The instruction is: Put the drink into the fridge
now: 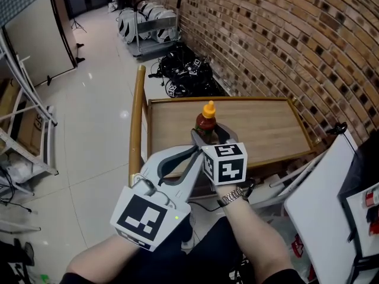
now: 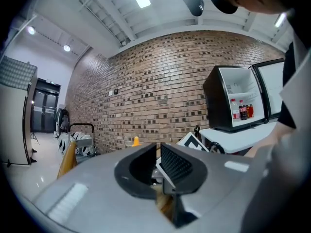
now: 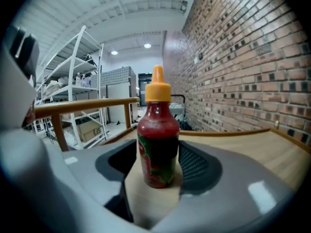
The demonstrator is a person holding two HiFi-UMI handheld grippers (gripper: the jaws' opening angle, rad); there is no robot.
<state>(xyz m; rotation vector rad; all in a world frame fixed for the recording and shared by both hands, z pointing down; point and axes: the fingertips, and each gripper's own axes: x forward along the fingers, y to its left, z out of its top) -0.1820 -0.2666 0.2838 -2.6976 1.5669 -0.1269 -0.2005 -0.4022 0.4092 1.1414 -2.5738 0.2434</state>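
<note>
Upright bottle (image 3: 156,130) on bench (image 1: 266,129), between wide-set jaws of right gripper (image 3: 158,152), not yet clamped; left gripper (image 2: 158,152) jaws closed, empty.

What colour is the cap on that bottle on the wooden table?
The cap is orange-yellow, on a red-filled bottle; clearest in the right gripper view.

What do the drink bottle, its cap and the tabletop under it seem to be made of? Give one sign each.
Bottle: likely clear glossy plastic, perhaps glass; the red liquid shows through, with bright highlights.
Cap: opaque orange plastic, with a smooth moulded nozzle.
Tabletop: wood or wood-look laminate, matte, with pale grain streaks.
</note>
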